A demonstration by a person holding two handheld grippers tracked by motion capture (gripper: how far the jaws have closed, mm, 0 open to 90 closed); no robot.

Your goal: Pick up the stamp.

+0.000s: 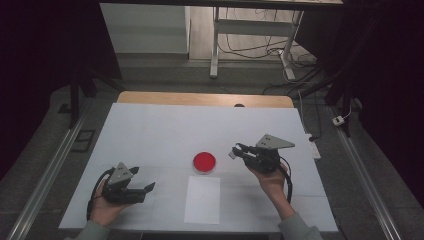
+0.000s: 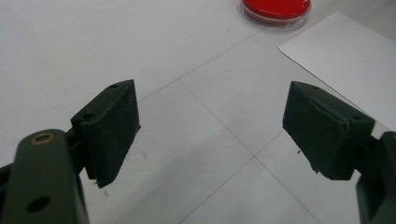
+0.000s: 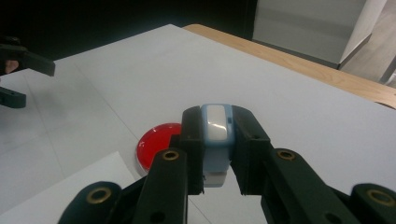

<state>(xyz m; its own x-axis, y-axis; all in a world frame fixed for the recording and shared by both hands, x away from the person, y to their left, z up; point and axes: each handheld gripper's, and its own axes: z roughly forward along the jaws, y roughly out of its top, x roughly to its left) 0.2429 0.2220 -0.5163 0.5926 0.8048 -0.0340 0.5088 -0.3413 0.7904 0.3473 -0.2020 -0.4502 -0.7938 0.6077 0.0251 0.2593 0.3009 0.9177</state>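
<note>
My right gripper (image 1: 236,151) hovers just right of a round red dish (image 1: 204,162) and is shut on a small light-blue and white block (image 3: 216,133), pinched upright between its two pads. The right gripper view shows the red dish (image 3: 154,142) just beyond and left of the block. At the table's front left my left gripper (image 1: 149,188) lies low in a hand, jaws wide open with nothing between them. Its fingertips (image 2: 114,116) point across bare white table toward the red dish (image 2: 275,8). A white paper sheet (image 1: 202,199) lies in front of the dish.
The white-covered table (image 1: 150,130) has a wooden far edge (image 1: 200,98). The paper sheet (image 2: 345,60) lies to the right of the left gripper's jaws. Beyond the table are a desk frame (image 1: 215,45) and floor cables (image 1: 300,90).
</note>
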